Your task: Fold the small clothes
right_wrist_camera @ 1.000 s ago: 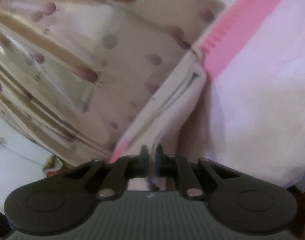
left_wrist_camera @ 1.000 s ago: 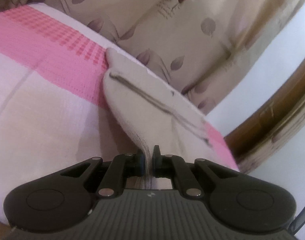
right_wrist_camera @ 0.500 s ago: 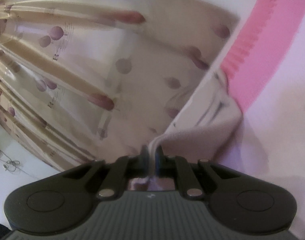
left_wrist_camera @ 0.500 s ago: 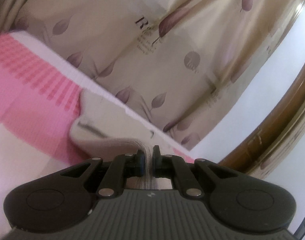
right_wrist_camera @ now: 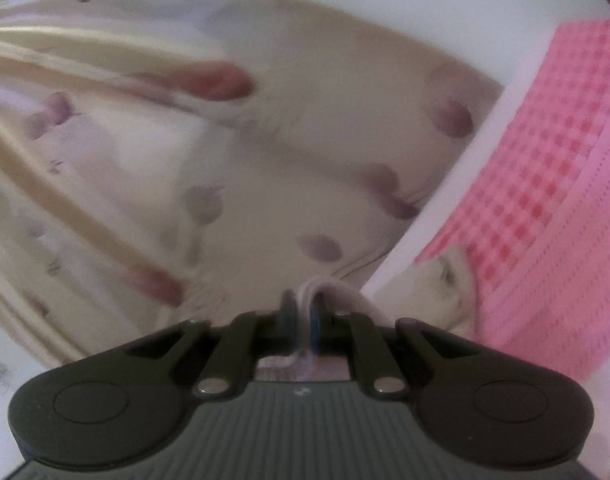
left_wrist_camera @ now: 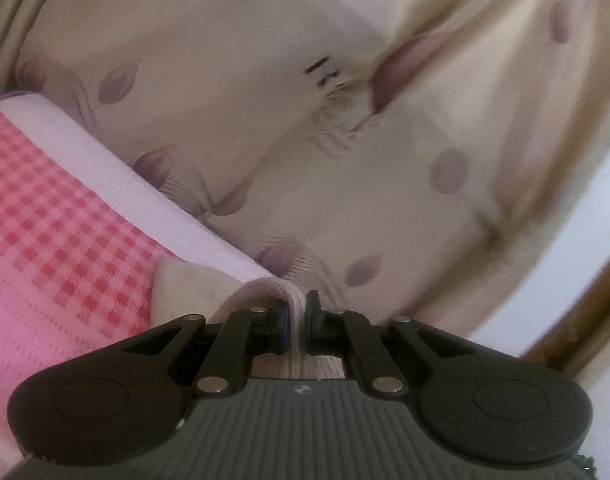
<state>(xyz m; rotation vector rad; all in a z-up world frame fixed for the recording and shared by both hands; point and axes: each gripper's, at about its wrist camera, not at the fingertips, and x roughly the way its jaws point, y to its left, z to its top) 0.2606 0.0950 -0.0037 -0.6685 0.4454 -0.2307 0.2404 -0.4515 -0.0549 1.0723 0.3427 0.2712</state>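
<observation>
Now both tongs, left (left_wrist_camera: pixel 298 316) and right (right_wrist_camera: pixel 303 320), pinch the cream garment (left_wrist_camera: pixel 185 292).

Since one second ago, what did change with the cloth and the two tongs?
Both tongs, left and right, carried the pale cloth forward toward the far edge of the pink checked sheet, near the curtain. Less cloth now lies stretched ahead. Nothing was taken or let go: both tongs stay shut on the cloth's edge.

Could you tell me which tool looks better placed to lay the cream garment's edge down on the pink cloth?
Neither clearly: left tool and right tool both pinch the garment near the pink cloth's far edge.
</observation>
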